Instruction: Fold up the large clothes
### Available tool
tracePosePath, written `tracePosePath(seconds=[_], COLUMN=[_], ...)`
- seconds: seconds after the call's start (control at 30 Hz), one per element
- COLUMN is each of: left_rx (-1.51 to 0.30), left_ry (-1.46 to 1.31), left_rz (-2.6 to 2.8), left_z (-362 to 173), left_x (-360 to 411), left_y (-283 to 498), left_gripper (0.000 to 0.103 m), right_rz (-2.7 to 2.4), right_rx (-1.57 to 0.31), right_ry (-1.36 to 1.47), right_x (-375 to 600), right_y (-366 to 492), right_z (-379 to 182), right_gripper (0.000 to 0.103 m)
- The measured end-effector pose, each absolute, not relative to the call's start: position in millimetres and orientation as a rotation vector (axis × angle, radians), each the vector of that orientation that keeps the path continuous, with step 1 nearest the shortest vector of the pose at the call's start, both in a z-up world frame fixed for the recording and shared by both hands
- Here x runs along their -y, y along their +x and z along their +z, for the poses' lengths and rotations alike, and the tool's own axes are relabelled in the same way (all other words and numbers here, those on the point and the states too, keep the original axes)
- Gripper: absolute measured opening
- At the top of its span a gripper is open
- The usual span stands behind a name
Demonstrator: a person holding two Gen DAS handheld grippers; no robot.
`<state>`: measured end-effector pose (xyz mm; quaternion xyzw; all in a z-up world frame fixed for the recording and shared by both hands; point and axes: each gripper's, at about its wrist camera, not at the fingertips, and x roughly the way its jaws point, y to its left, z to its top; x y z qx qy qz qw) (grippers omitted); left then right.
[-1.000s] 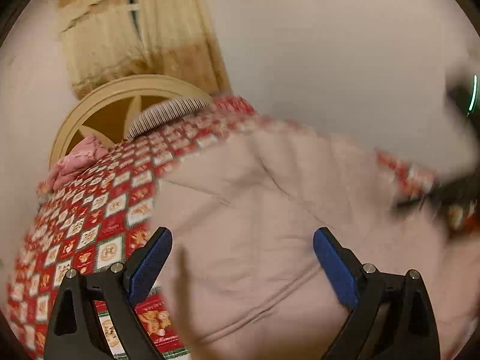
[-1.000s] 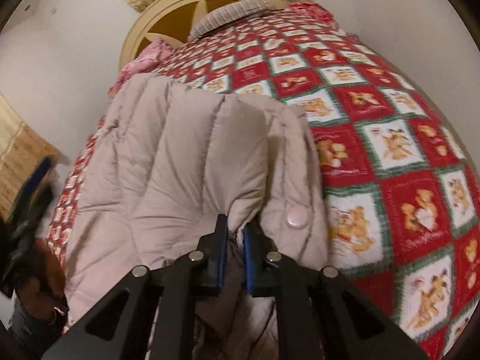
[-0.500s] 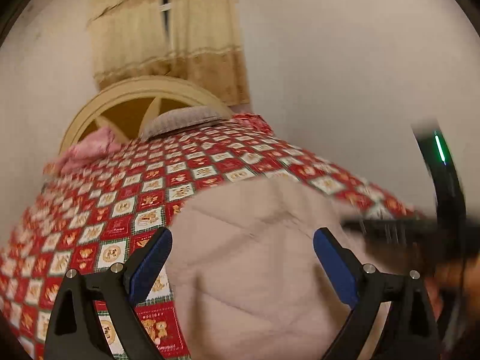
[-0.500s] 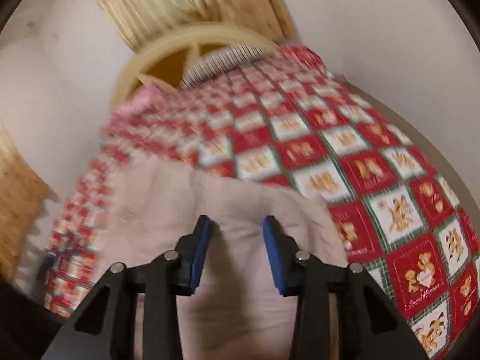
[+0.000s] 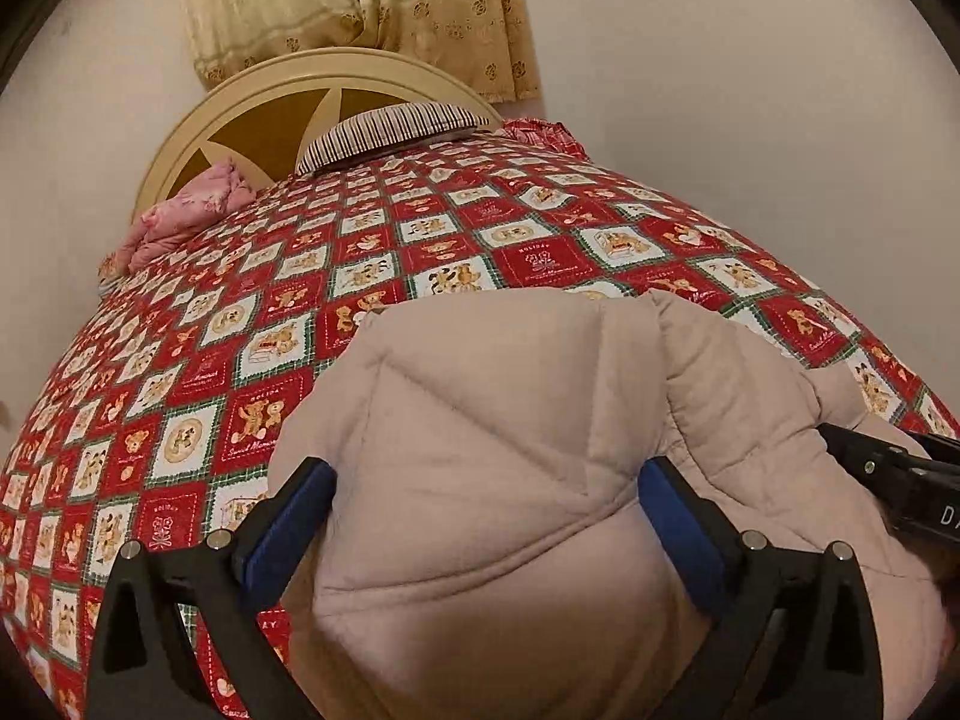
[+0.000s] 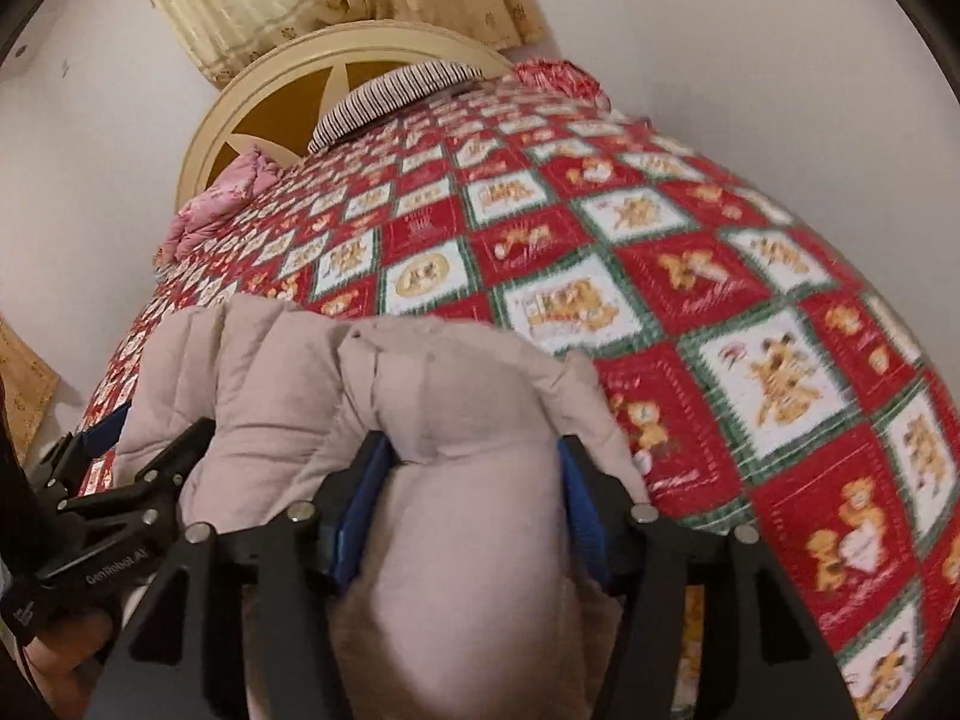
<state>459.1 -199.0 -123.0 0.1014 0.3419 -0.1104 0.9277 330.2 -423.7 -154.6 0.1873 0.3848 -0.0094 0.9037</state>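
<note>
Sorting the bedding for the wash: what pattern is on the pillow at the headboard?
Narrow dark and light stripes on the pillow, clearest in the left wrist view.

Home bedroom. Bed fills view, covered by red-white-green patchwork quilt [image 5: 420,252] with teddy-bear squares. Cream arched headboard [image 5: 288,96] with brown inset panels against plain pale wall [image 5: 750,90]. Striped pillow [image 5: 390,132] at head of bed, pink floral bedding [image 5: 186,216] bunched beside it. Yellow patterned curtains [image 5: 372,6] hang behind headboard. Beige padded jacket [image 5: 498,450] lies on quilt near foot. Domestic furnishings throughout.
</note>
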Motion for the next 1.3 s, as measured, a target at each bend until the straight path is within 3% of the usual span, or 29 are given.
tracePosePath(seconds=[1.3], left_rx=[-0.729], left_ry=[0.149], left_rz=[-0.253], left_z=[-149.8], left_x=[190.0], left_y=[469.2], left_gripper=[0.102], right_rz=[-0.014], right_rx=[-0.804], right_ry=[0.437], right_x=[427.4], right_y=[334.8], right_z=[-180.5], right_gripper=[0.06])
